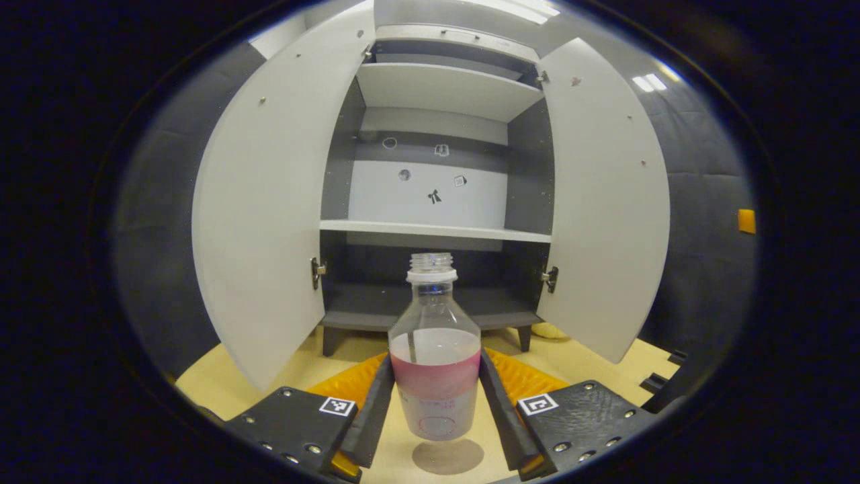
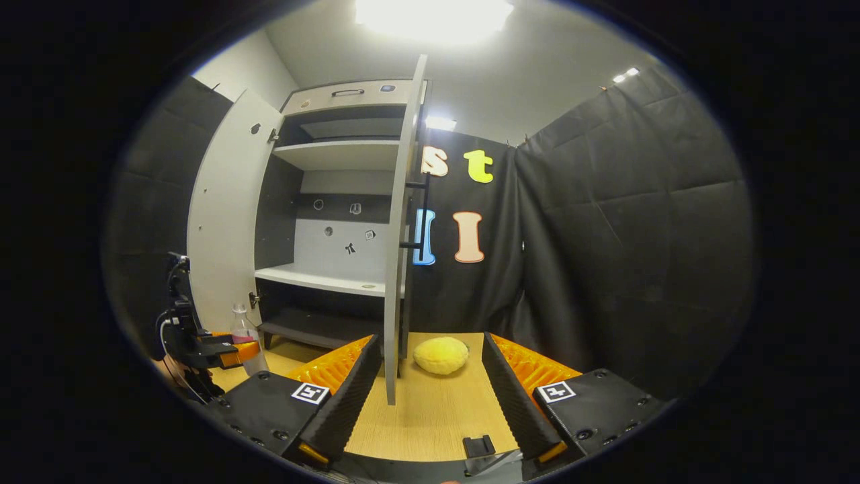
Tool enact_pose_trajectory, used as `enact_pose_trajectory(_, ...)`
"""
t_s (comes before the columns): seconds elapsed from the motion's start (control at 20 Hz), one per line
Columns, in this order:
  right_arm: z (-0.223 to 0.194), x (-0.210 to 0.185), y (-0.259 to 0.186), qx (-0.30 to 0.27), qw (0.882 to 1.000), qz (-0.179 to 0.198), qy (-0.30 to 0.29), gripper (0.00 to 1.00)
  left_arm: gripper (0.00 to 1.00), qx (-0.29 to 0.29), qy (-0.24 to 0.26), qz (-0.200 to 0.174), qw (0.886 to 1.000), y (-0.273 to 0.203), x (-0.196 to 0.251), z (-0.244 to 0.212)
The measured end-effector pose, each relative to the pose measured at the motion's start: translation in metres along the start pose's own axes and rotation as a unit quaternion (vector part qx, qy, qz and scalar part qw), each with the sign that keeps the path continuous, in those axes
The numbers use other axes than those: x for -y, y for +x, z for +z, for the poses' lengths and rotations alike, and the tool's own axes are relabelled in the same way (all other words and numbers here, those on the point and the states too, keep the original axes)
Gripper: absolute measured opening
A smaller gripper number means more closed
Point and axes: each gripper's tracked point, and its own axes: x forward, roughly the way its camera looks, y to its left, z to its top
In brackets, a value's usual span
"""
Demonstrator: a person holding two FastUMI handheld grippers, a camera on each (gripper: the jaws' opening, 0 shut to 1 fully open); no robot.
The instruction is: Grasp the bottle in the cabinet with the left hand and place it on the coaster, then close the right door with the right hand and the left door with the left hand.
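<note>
Bottle (image 1: pixel 435 349) sits clamped between your left tool's (image 1: pixel 435 410) fingers, lifted off the counter (image 1: pixel 222 386) in front of the open cabinet (image 1: pixel 437 168). No cap, liquid inside: tilt it and it probably spills. Right tool (image 2: pixel 424 396) is wide open, holding nothing, right door (image 2: pixel 398 222) edge-on between its fingers. Right gripper view adds a yellow round thing (image 2: pixel 441 355), possibly the coaster.

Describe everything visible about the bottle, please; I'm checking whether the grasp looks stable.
The bottle is clear plastic, uncapped, with a threaded neck and a white collar ring. Pink liquid fills roughly its lower half. It stands upright between the left gripper fingers, which press on its sides. A shadow lies on the wooden table beneath its base, so it seems slightly lifted. It is outside, in front of the open cabinet.
</note>
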Motion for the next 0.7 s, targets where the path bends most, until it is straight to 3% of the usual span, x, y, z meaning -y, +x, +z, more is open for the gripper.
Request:
enact_pose_trajectory(0.05, 0.0, 0.001, -0.001, 0.0, 1.0, 0.0, -0.003, 0.96, 0.72, -0.005, -0.005, -0.001, 1.0, 0.002, 0.001, -0.009)
enact_pose_trajectory(0.1, -0.001, 0.001, -0.002, -0.002, 1.0, -0.001, -0.006, 0.93, 0.72, -0.01, -0.008, -0.001, 1.0, 0.004, 0.001, -0.018)
enact_pose_trajectory(0.5, -0.019, 0.001, -0.002, -0.035, 0.999, -0.002, -0.009, 0.96, 0.73, -0.051, 0.007, 0.001, 0.999, 0.013, 0.014, -0.089)
enact_pose_trajectory(0.65, -0.019, 0.0, -0.001, -0.039, 0.999, -0.002, -0.014, 0.93, 0.73, -0.054, 0.015, 0.004, 0.998, 0.017, 0.015, -0.104)
enact_pose_trajectory(0.7, -0.019, -0.001, -0.001, -0.039, 0.999, -0.001, -0.017, 0.96, 0.72, -0.054, 0.015, 0.005, 0.998, 0.016, 0.015, -0.108)
